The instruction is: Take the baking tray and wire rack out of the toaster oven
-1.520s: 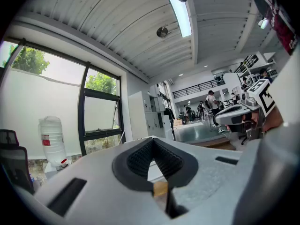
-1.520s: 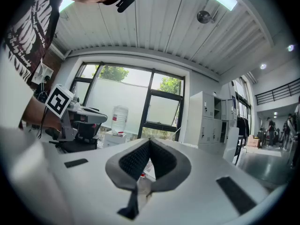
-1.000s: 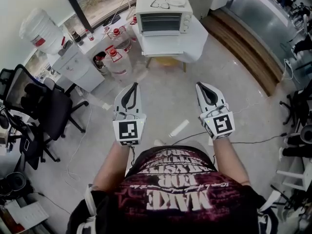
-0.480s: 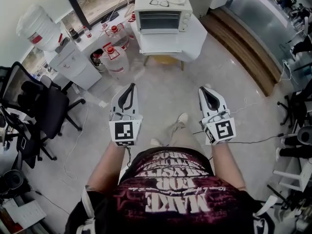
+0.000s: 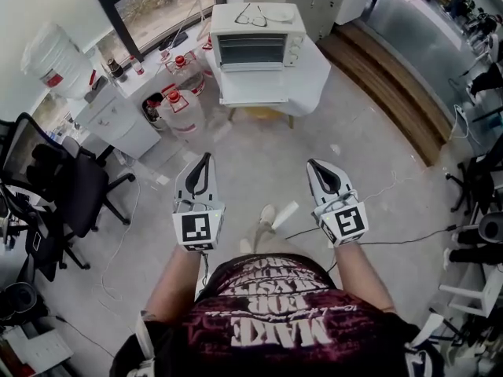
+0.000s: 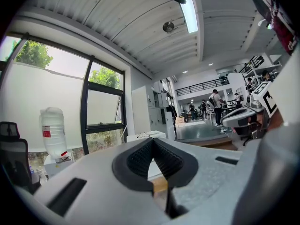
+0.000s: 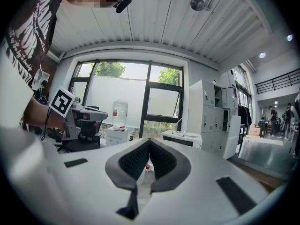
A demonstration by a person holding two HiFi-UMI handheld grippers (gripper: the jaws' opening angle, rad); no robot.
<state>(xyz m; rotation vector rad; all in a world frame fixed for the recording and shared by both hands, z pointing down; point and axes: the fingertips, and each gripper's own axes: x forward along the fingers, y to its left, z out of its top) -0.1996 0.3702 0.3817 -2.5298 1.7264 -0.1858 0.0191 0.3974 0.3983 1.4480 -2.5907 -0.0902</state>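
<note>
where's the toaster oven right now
In the head view the toaster oven sits top centre on a small white table, right of the water jugs, with glasses on its top.

Bare floor open toward toaster oven; water jugs left, wooden step right.

We are standing in an office-like lab space, seeing a black swivel chair, a water dispenser, spare water jugs and tall lockers lining the wall
</note>
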